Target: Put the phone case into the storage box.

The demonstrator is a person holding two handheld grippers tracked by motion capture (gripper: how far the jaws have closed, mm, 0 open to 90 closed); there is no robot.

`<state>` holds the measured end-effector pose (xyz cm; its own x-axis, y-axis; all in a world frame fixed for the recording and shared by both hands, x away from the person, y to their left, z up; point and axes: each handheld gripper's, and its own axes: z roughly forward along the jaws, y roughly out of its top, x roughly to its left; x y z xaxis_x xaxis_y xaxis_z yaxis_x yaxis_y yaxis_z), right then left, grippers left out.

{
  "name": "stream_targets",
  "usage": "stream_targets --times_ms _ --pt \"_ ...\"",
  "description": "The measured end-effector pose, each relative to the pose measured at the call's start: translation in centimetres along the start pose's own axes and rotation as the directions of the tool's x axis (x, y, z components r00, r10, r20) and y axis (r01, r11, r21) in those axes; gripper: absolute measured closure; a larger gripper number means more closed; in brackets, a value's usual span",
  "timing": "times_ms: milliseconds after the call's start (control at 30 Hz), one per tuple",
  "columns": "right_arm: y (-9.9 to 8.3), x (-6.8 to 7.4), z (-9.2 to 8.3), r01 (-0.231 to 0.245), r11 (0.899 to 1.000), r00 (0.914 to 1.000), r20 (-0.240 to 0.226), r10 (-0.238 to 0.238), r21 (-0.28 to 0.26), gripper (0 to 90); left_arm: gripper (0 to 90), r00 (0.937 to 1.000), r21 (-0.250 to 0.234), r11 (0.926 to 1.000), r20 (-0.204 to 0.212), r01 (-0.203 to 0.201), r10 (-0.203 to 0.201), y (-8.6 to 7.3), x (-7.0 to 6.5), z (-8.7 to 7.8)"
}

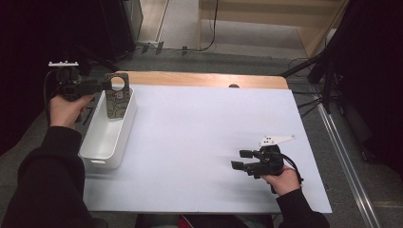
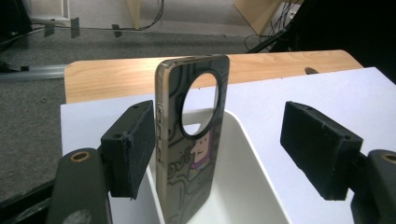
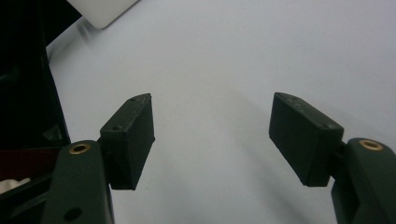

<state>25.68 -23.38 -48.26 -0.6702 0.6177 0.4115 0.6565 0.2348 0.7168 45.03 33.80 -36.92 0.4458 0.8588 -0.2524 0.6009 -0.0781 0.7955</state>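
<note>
A patterned phone case with a round camera hole stands upright in the far end of a white bin at the table's left. My left gripper is raised at the bin's far left corner, open. In the left gripper view the phone case stands just beside the left pad, far from the right pad; whether it touches the left pad I cannot tell. My right gripper rests low over the white tabletop at the front right, open, with nothing between its fingers.
A white sheet covers the table, with a wooden strip along the far edge. The bin's corner shows at the top left of the right gripper view. Cables and a dark stand sit on the floor beyond and to the right.
</note>
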Motion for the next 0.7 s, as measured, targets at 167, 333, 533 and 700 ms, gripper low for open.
stream_targets --times_ms 167,333,533,700 --pt "0.1 -0.1 0.1 0.000 1.000 1.0000 0.000 0.000 -0.001 29.9 26.4 0.9997 -0.010 0.9999 0.023 -0.002 0.002 0.1 -0.6 -0.7" --pt "0.2 0.0 0.2 0.001 1.000 1.0000 0.001 -0.001 0.007 29.9 26.4 0.9991 0.000 0.9999 0.041 -0.014 0.014 0.1 -1.5 -0.9" --pt "0.2 0.0 0.1 0.004 1.000 1.0000 0.000 -0.004 0.004 29.9 26.4 0.9967 0.009 0.9992 0.071 -0.039 0.039 0.2 -2.9 -0.8" --pt "0.2 0.0 0.1 0.002 1.000 1.0000 0.001 -0.002 0.004 29.9 26.4 0.9936 0.017 0.9984 0.101 -0.053 0.051 0.1 -4.1 -0.6"
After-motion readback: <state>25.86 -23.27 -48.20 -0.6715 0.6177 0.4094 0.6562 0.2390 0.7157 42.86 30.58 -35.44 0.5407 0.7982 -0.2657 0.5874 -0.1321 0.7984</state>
